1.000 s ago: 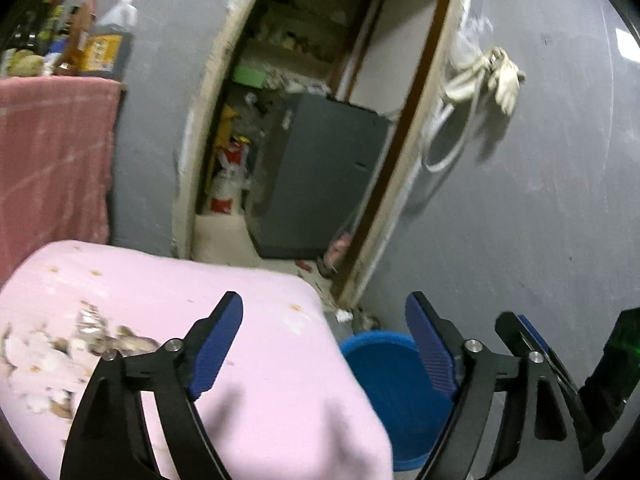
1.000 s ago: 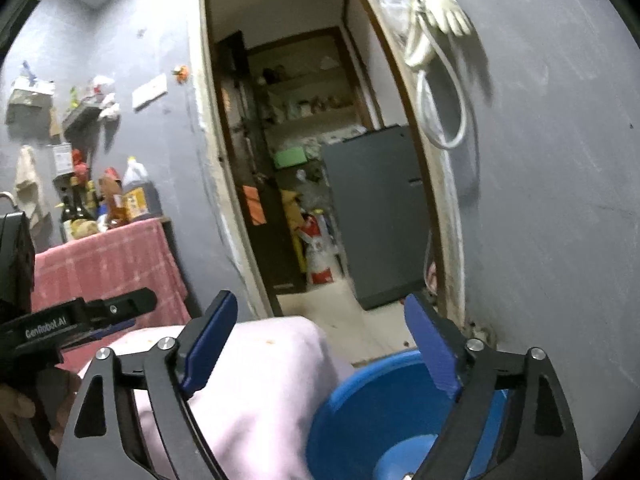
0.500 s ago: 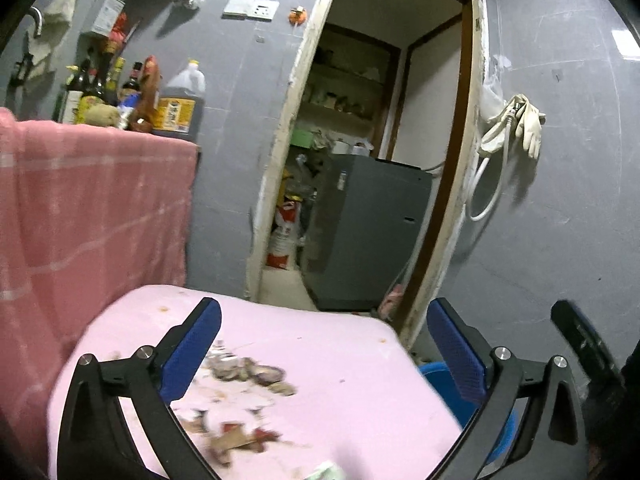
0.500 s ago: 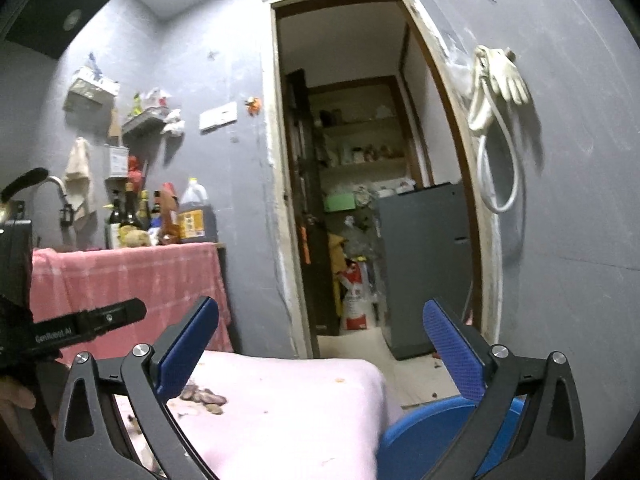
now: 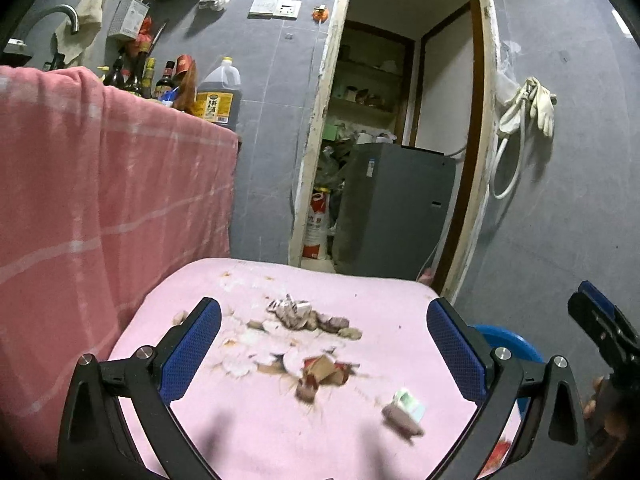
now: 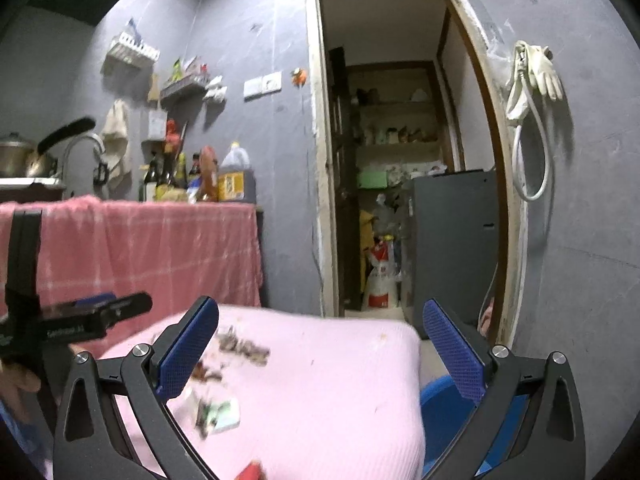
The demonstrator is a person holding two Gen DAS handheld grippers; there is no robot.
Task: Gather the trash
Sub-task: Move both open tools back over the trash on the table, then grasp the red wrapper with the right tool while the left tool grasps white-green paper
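Note:
Trash lies scattered on a pink-covered table (image 5: 360,292): a heap of shells and scraps (image 5: 298,314), a brown and red carton piece (image 5: 322,372) and a crumpled green and white wrapper (image 5: 404,412). My left gripper (image 5: 324,352) is open and empty above them. My right gripper (image 6: 320,356) is open and empty over the same table (image 6: 340,380); the wrapper (image 6: 220,416) lies near its left finger. A blue basin (image 5: 506,340) stands below the table's right edge and shows in the right wrist view (image 6: 444,404).
A counter draped in a red checked cloth (image 5: 100,208) stands left, with bottles (image 5: 216,98) on top. An open doorway ahead shows a grey appliance (image 5: 394,208). A hose and glove (image 5: 532,108) hang on the grey wall at right.
Both grippers have tilted up and drawn back from the basin side; the trash on the pink table has come into view between the fingers. Both stay open.

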